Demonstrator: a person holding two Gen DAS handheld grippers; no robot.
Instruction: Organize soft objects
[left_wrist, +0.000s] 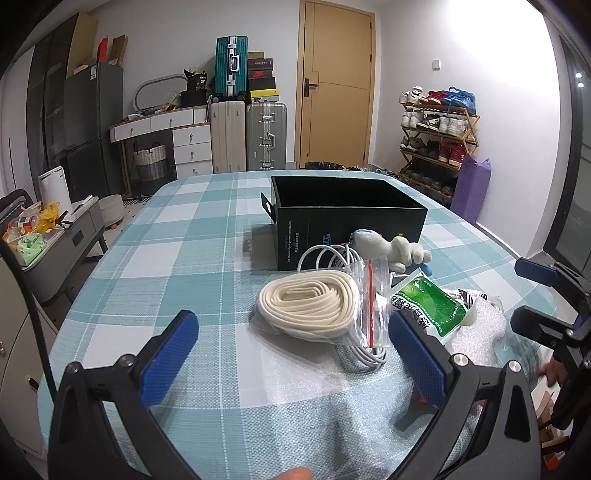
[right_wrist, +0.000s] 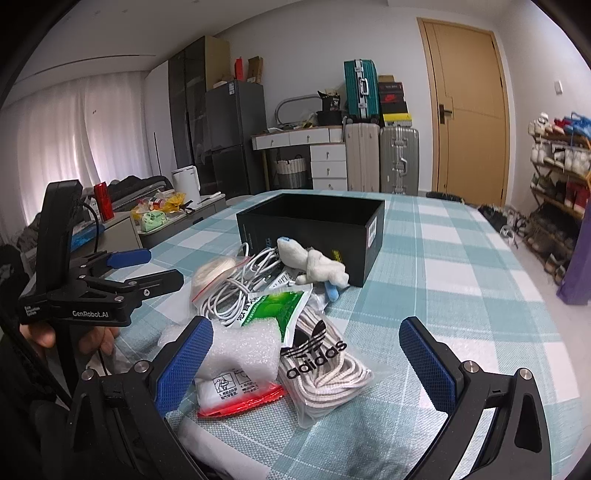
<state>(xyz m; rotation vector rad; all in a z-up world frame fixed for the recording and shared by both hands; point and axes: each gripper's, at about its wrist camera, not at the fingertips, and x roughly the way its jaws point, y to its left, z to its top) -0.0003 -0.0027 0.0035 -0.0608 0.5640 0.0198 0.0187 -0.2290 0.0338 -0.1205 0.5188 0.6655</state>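
Soft objects: piled mid-frame on the checked table (left_wrist: 177, 236), before the black box (left_wrist: 347, 206).
Left gripper (left_wrist: 291, 350): spread, empty.
Right gripper (right_wrist: 306, 354): spread, empty.
Advice: take the coiled strap bag (left_wrist: 314, 306) alone, lift clear of the white cable (left_wrist: 325, 254).

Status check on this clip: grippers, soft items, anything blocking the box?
Left gripper open, right gripper open, both holding nothing. Soft items piled on table in front of black box; box looks empty. Plush toy lies against box front.

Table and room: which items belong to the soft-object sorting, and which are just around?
Job: black box, plush toy, white cable, green pouch, adidas lace bag, cream strap bag, foam wrap.
Around: suitcases, shoe rack, fridge.
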